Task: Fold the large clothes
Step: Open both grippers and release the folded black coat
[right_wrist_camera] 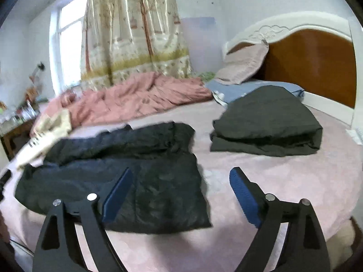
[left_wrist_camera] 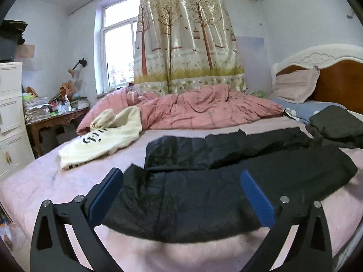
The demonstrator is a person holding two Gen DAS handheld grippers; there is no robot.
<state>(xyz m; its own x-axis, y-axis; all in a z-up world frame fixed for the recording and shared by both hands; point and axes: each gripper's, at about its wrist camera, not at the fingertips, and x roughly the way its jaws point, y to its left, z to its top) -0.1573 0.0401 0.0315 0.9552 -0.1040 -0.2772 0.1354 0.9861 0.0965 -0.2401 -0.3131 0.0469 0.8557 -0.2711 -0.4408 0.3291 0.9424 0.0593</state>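
A large black quilted garment (left_wrist_camera: 217, 181) lies spread flat on the pink bed sheet (left_wrist_camera: 45, 185), partly folded over itself. It also shows in the right wrist view (right_wrist_camera: 127, 170). My left gripper (left_wrist_camera: 181, 174) is open and empty, hovering above the garment's near edge. My right gripper (right_wrist_camera: 181, 174) is open and empty, above the garment's right edge and the sheet (right_wrist_camera: 283, 181). A folded dark grey garment (right_wrist_camera: 267, 122) lies to the right near the pillows; it also shows in the left wrist view (left_wrist_camera: 338, 124).
A cream sweatshirt (left_wrist_camera: 104, 140) lies at the left of the bed. A rumpled pink duvet (left_wrist_camera: 192, 106) lies along the far side. Pillows (left_wrist_camera: 297, 86) lean on the headboard (left_wrist_camera: 340, 81). A cluttered wooden table (left_wrist_camera: 54, 115) and white drawers (left_wrist_camera: 11, 113) stand at left.
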